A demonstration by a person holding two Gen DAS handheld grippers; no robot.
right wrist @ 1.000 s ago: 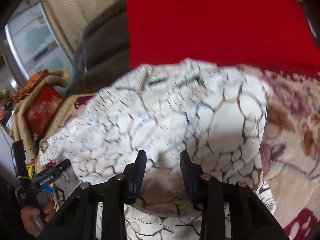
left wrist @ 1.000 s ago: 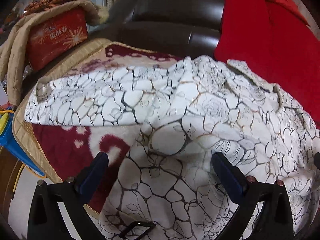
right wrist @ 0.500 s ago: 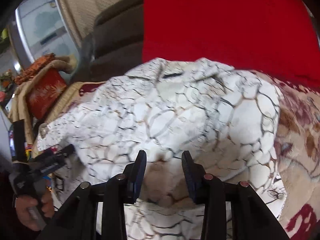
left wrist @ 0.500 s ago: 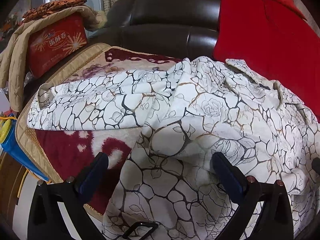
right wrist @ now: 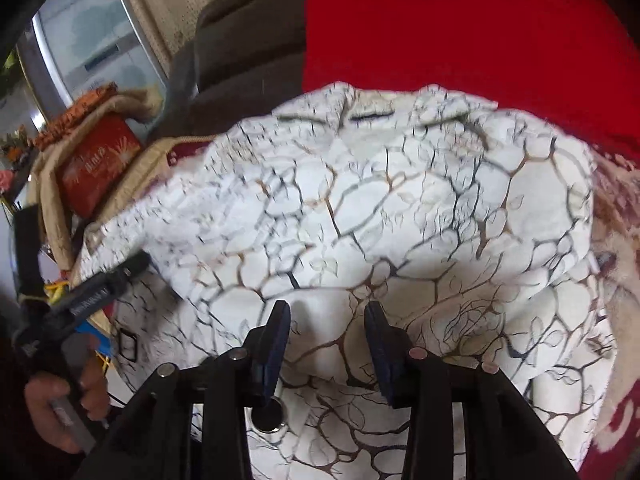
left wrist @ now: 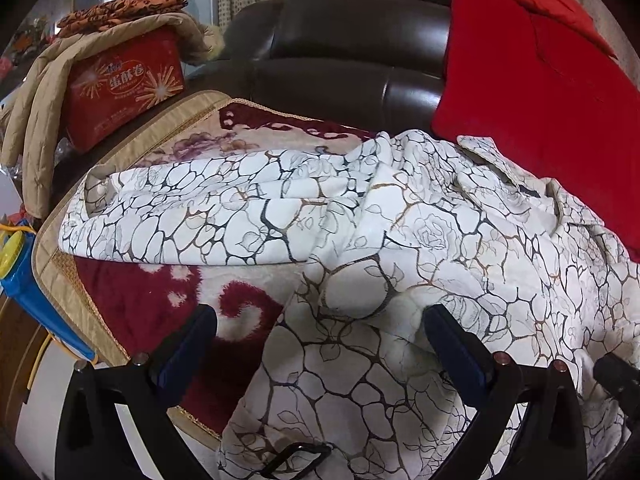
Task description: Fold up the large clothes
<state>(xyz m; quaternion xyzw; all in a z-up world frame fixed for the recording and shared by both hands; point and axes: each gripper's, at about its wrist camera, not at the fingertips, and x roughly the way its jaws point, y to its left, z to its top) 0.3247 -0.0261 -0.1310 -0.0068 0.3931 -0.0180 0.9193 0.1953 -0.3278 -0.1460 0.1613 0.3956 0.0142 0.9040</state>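
Sofa [left wrist: 352, 52]: red box [left wrist: 120, 88] left, red cushion [left wrist: 532, 100] behind garment [left wrist: 400, 240].

Both views are fisheye cameras riding on hand-held grippers, each looking forward and downward along its own fingers.

The left wrist camera sits low and close over the near left part of the garment [left wrist: 420, 240], facing the sofa back [left wrist: 352, 60], with the red box [left wrist: 124, 88] at upper left and the red cushion [left wrist: 540, 100] at upper right. Its left gripper [left wrist: 320, 340] frames the bottom.

The right wrist camera sits nearer the garment's right half, facing the cushion, with the right gripper [right wrist: 326, 344] at the bottom. Its picture is partly blurred.

Both share the garment, box, cushion and sofa. The right view also catches the left gripper, held in a hand [right wrist: 64, 404], at lower left.
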